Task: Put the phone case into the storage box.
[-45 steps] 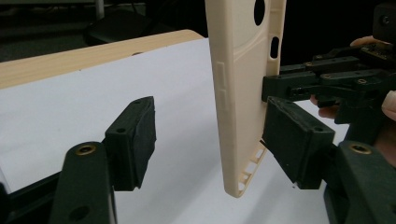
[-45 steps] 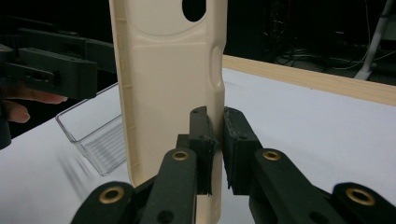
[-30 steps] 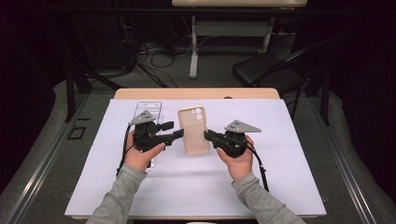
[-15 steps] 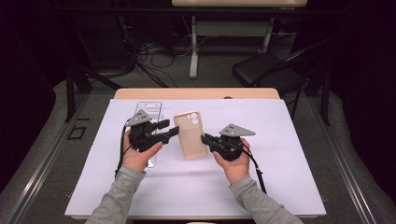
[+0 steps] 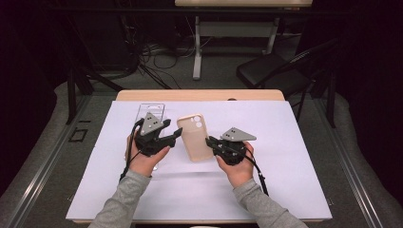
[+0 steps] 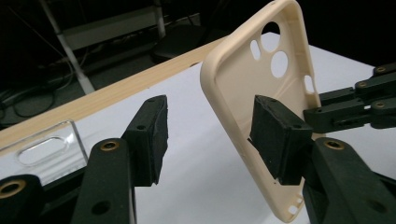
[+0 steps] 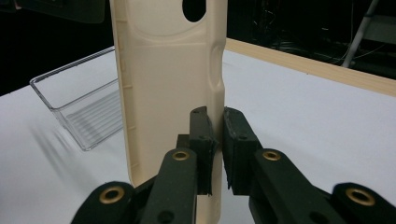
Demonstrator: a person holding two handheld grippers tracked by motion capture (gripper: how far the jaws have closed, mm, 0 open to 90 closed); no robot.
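Right tool is clamped on one long edge of the cream soft-plastic phone case, which is held up off the white-covered counter. The case sits between the two tools, camera cutouts at its far end. In the right gripper view its top is cut off by the frame and its bottom corner is hidden behind the near jaw.

Left tool is spread wide, gripping nothing. One pad sits inside the case's hollow side; it looks like it's touching the inner wall, but the contact is hard to confirm from this angle. The other pad is well clear of the case.

Clear rigid plastic phone case lies flat on the counter just beyond the left tool. The tool covers its near end in the high view, and the frame crops it in the left gripper view.
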